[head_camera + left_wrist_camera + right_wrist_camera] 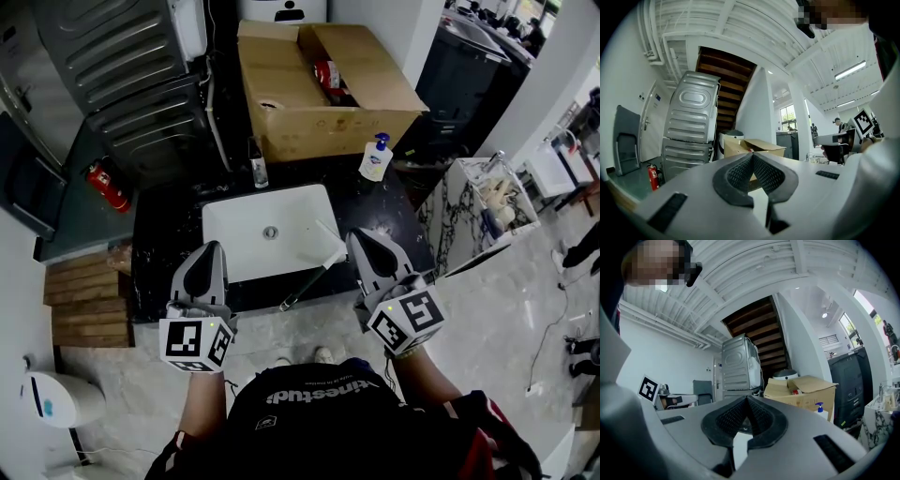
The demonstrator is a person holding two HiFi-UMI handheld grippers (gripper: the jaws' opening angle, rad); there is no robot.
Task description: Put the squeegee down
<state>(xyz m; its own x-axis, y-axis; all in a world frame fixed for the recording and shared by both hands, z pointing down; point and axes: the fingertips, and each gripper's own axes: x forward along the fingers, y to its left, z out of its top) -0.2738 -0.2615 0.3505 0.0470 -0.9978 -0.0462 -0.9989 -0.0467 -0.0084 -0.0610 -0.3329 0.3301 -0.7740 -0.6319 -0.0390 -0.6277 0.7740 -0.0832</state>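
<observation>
The squeegee (309, 275) lies slanted over the front right corner of the white sink (234, 234). Its pale blade reaches into the basin and its dark handle crosses the black counter (164, 244) edge. My right gripper (357, 235) hovers just right of the blade, apart from it, with its jaws shut on nothing. In the right gripper view the right gripper (746, 397) has its tips together. My left gripper (214, 247) hangs over the sink's front left, also shut and empty. The left gripper (752, 155) shows its tips meeting in the left gripper view.
Behind the sink stand a faucet (259, 167), a soap dispenser (375, 157) and an open cardboard box (319, 84). Stacked grey machines (131, 84) and a fire extinguisher (108, 185) are at the back left. A marble table (478, 211) stands to the right.
</observation>
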